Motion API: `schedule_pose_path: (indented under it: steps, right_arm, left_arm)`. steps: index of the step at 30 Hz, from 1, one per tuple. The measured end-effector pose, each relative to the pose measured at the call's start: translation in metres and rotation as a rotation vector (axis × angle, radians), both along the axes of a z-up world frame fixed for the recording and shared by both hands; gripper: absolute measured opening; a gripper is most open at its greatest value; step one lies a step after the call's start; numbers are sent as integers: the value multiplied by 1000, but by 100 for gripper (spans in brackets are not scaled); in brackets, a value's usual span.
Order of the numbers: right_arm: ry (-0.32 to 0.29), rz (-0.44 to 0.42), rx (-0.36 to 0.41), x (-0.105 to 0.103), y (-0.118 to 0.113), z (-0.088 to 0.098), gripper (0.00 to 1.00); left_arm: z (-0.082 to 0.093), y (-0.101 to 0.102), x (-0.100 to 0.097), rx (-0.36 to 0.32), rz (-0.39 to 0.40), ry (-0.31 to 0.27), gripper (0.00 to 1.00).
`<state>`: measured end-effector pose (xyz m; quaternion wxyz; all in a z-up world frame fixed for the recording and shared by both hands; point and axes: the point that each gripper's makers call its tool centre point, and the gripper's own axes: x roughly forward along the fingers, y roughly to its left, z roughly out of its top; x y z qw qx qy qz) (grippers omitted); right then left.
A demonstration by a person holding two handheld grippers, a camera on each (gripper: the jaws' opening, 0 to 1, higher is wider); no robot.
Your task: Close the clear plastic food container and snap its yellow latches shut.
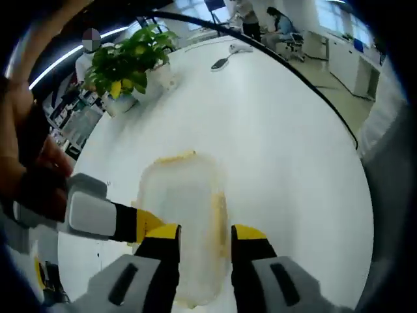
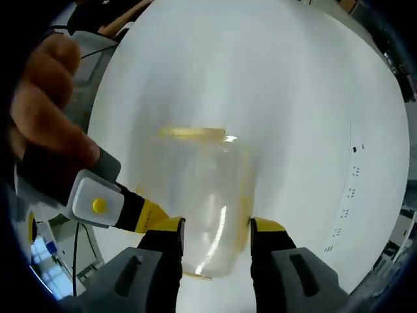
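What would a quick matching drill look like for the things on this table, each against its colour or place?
Things:
1. container
2. potted plant
3. cable
4. table

Descriptions:
A. black, running along the table's edge
B. white, bearing everything else
C. clear, with yellow latches
D. green leaves, at the table's far end

Pairs: 1-C, 2-D, 3-A, 4-B

The container was clear, glossy plastic with yellow latches; the white table looked smooth and faintly shiny.
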<state>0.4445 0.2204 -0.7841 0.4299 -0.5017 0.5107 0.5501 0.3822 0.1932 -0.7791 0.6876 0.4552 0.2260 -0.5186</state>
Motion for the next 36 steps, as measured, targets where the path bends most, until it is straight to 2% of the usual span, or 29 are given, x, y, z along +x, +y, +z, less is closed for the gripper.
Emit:
schedule_pose_path:
  steps: [2,12,16,21,26,28,32,33,34,36]
  right_arm:
    - [-1,-1,0,-3,-1,0,38]
    - [13,-17,49,-8,-1,0,38]
    - [27,-35,56,-4,1,-1,37]
    - [35,-35,47,-4,0,-1,37]
    - [61,-85,72,-6,-4,-2,38]
    - [63,-81,82,-5,-4,-2,38]
    - [66,-80,83,-2,-1,-2,38]
    - [65,-82,79,-2,-1,-3,38]
    - [63,-89,75,-1,0,-3,38]
    - [65,-84,75,1,0,-3,38]
  left_arm:
    - [-1,0,4,15,4,-19,26]
    - [-1,0,5,21,11,-23,26]
    - [0,0,6,17,26,-14,25]
    - [-2,0,4,8,27,-51,24]
    - [-3,0,4,16,26,-74,24]
    - [-3,0,5,11,26,-80,23]
    - [-3,-1,3,36,22,-105,22]
    - [-3,-1,6,57,12,-142,21]
    - [0,-9,3,50,-28,-167,20]
    - [-1,-7,2,53,-10,-149,21]
